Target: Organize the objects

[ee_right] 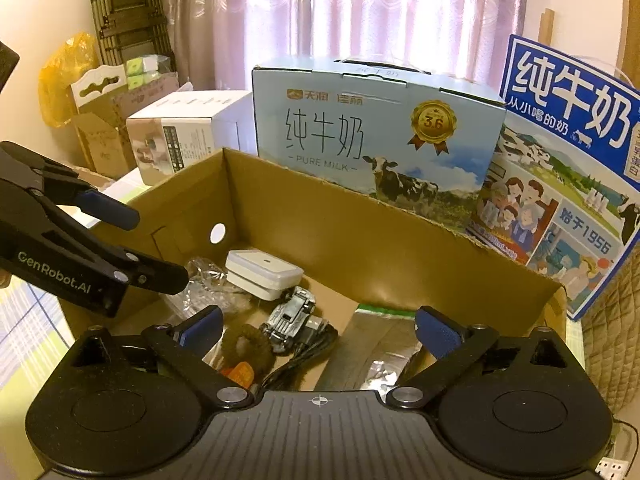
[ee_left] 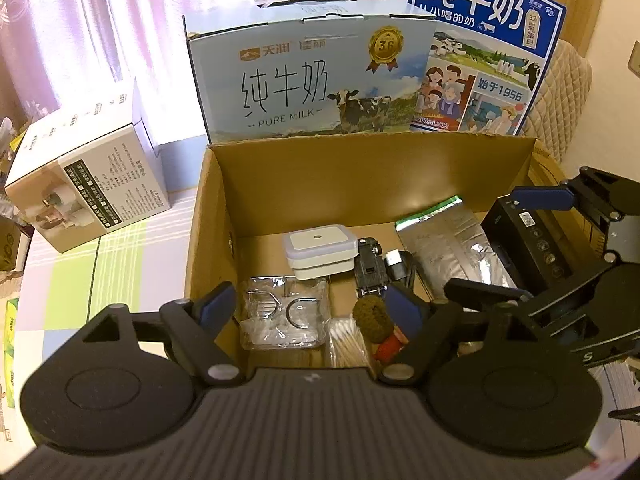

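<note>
Left gripper (ee_left: 310,306), black with blue pads: jaws spread, nothing between the pads, poised over the near end of the open brown cardboard box (ee_left: 216,184).

Right gripper (ee_right: 318,330), same make: jaws spread wide and empty, above the box's right half.

Box contents, near to far:
- clear plastic packet of cotton swabs (ee_left: 346,340);
- brown fuzzy ring (ee_left: 370,316), touching an orange-red piece;
- crinkled clear plastic wrap with metal hooks (ee_left: 282,312);
- small grey toy car (ee_left: 370,266), beside a black cable (ee_right: 304,354);
- white square lidded container (ee_left: 318,252), behind the wrap;
- silver foil pouch (ee_left: 448,248), right of the car;
- black flat carton (ee_left: 528,236), against the right wall.

Behind the box stood a pale blue milk carton printed with a cow (ee_left: 308,80), with a dark blue milk carton (ee_left: 488,52) leaning at its right. A white product box (ee_left: 86,184) lay to the left on the checked tablecloth (ee_left: 104,272).
</note>
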